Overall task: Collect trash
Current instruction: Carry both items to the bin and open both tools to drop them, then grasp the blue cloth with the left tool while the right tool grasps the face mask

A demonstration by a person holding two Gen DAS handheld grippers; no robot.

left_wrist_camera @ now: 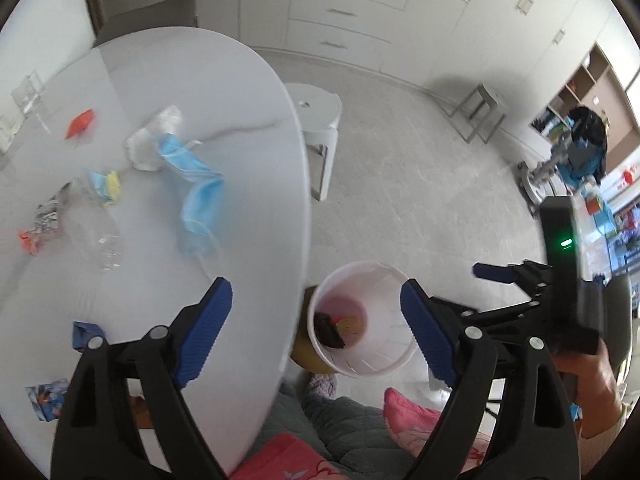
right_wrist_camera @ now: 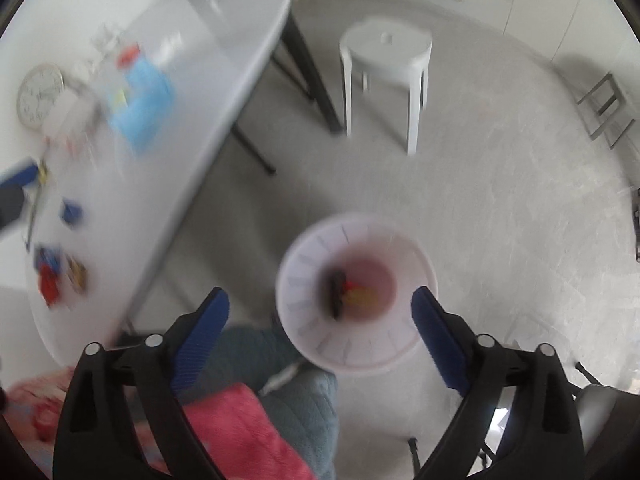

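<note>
Both the left gripper (left_wrist_camera: 316,332) and right gripper (right_wrist_camera: 320,336) are spread wide and empty above the white bin (left_wrist_camera: 394,362). Masks (left_wrist_camera: 196,196) and wrappers (left_wrist_camera: 42,224) remain at ten o'clock on the table (left_wrist_camera: 256,168); light pieces could be pushed off its edge.

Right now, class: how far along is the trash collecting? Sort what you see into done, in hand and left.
Done: a dark piece and red and yellow scraps lie in the white bin on the floor.
In hand: nothing; the left gripper and right gripper are both open and empty above the bin.
Left: the blue face masks, white crumpled tissue, red scrap, clear plastic bottle and small wrappers on the table.
</note>
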